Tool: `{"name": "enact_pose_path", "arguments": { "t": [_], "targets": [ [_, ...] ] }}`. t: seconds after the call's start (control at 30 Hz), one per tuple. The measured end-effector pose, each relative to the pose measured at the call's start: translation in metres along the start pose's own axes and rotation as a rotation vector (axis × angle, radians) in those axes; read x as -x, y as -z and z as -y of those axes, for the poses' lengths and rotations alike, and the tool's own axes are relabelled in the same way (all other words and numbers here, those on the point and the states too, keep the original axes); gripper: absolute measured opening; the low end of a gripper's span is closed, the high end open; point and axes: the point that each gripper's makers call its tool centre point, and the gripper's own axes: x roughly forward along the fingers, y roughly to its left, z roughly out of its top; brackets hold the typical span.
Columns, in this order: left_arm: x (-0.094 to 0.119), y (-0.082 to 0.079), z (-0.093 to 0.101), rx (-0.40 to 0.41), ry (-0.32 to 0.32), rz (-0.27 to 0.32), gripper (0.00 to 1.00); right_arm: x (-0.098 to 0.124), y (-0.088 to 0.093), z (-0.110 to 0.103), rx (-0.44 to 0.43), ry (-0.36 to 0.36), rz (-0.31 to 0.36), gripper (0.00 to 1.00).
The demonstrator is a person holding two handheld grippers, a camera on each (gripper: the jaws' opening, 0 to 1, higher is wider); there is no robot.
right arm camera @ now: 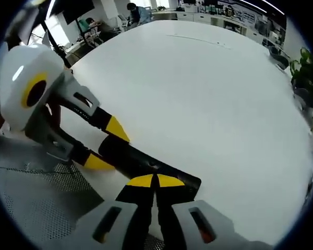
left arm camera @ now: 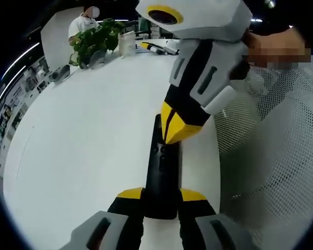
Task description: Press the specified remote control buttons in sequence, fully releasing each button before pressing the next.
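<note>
A long black remote control [left arm camera: 161, 166] lies on the white table [left arm camera: 88, 135], running away from me in the left gripper view. My left gripper [left arm camera: 161, 195] is shut on its near end, one yellow-tipped jaw on each side. The right gripper [left arm camera: 175, 127] comes down from the upper right with its yellow tips together, resting on the remote's button face. In the right gripper view, my right gripper [right arm camera: 156, 181] is shut, its tips touching the top of the remote [right arm camera: 138, 159]. The left gripper [right arm camera: 108, 146] clamps the remote's far end from the left.
A white mesh surface [left arm camera: 271, 161] lies along the table's edge beside the remote, also visible as mesh [right arm camera: 36, 198]. A potted plant [left arm camera: 96, 39] and small items [left arm camera: 156, 47] stand at the table's far side. A person [left arm camera: 83, 21] sits beyond.
</note>
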Motion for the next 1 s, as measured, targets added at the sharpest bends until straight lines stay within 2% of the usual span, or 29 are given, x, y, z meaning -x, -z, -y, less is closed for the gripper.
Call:
{"name": "enact_pose_path", "arguments": {
  "t": [0.13,0.67,1.0],
  "targets": [
    [-0.0002,-0.0003,-0.0005,-0.001,0.000,-0.001,0.24,-0.0008,-0.0002,0.0012,0.016,0.008,-0.002,0.00],
    [0.0001,0.0000,0.0002,0.000,0.000,0.004,0.24,0.0016,-0.0003,0.0010,-0.037,-0.020,0.013,0.00],
    [0.0002,0.0001,0.0001,-0.002,0.000,0.003,0.24,0.0026,0.0013,0.0007,-0.043,-0.025,0.005,0.00]
  ]
}}
